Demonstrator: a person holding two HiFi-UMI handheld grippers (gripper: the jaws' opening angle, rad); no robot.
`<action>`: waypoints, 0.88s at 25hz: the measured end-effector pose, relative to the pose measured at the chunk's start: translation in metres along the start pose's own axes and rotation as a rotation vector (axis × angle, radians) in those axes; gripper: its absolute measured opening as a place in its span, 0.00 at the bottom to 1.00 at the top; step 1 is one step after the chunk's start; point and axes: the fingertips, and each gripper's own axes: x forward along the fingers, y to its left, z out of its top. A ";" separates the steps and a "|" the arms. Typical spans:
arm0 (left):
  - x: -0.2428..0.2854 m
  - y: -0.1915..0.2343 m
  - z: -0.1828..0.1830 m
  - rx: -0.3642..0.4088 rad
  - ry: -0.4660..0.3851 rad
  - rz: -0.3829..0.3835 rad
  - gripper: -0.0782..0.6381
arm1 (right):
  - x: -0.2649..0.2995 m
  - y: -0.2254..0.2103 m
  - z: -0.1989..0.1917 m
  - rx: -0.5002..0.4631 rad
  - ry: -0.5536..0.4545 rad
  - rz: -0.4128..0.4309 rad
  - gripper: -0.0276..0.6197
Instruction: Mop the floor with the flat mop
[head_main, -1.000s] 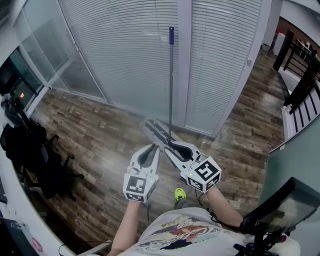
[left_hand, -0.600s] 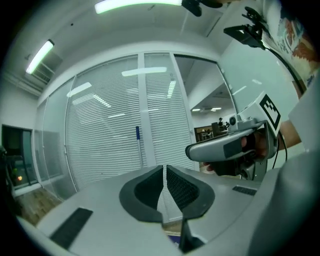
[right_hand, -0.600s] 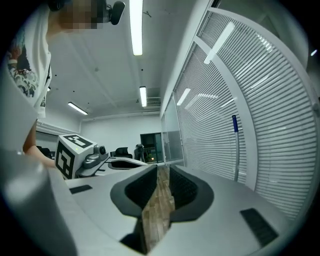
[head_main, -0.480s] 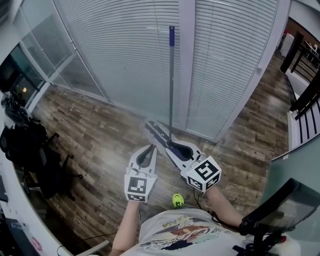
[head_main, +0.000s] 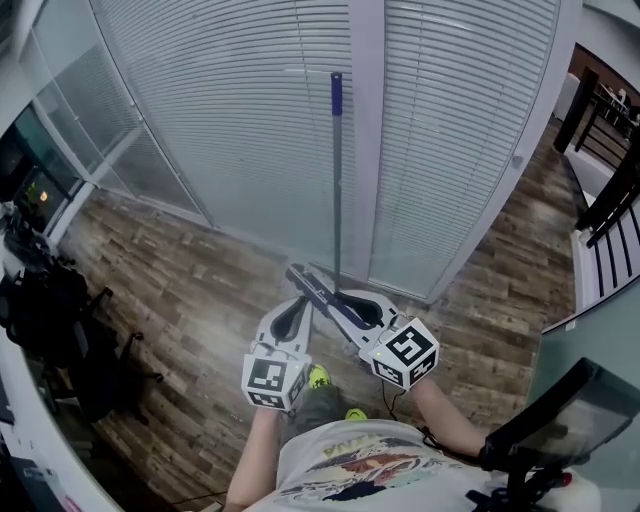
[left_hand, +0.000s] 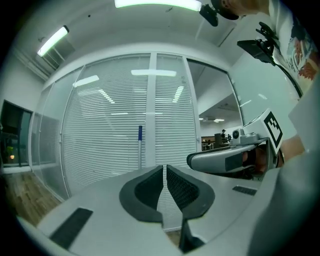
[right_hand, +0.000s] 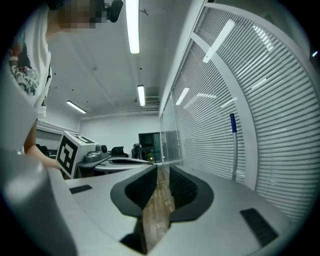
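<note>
The flat mop (head_main: 336, 180) is standing upright in the middle of the head view. Its grey handle with a blue top is resting against the pale post (head_main: 364, 130) between two panes covered by white blinds (head_main: 230, 120). The lower end of the handle is disappearing behind the tools, so the mop's head is not showing.

The left tool (head_main: 297, 300) is sitting just below centre, pointing up the frame toward the mop. In its own view the jaws are lying almost together, with only a thin slit between the dark pads and nothing in it. The right tool (head_main: 298, 276) is reaching in from the lower right, angled toward the upper left, its tip just above the left tool's. Its jaws are likewise drawn together and gripping nothing, and only the wooden floor (head_main: 180, 290) is showing through the slit. Neither tool is touching the mop.

A green shoe (head_main: 318, 377) is peeking out at the bottom centre. Dark furniture (head_main: 50, 310) is standing at the left edge.
</note>
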 end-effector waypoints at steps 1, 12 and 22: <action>0.008 0.006 -0.001 -0.001 0.001 -0.008 0.14 | 0.007 -0.007 0.000 0.002 0.002 -0.008 0.13; 0.129 0.096 0.022 0.030 -0.039 -0.145 0.14 | 0.110 -0.109 0.036 -0.019 -0.005 -0.140 0.13; 0.243 0.174 0.030 0.072 -0.073 -0.238 0.29 | 0.196 -0.216 0.061 -0.036 -0.008 -0.301 0.26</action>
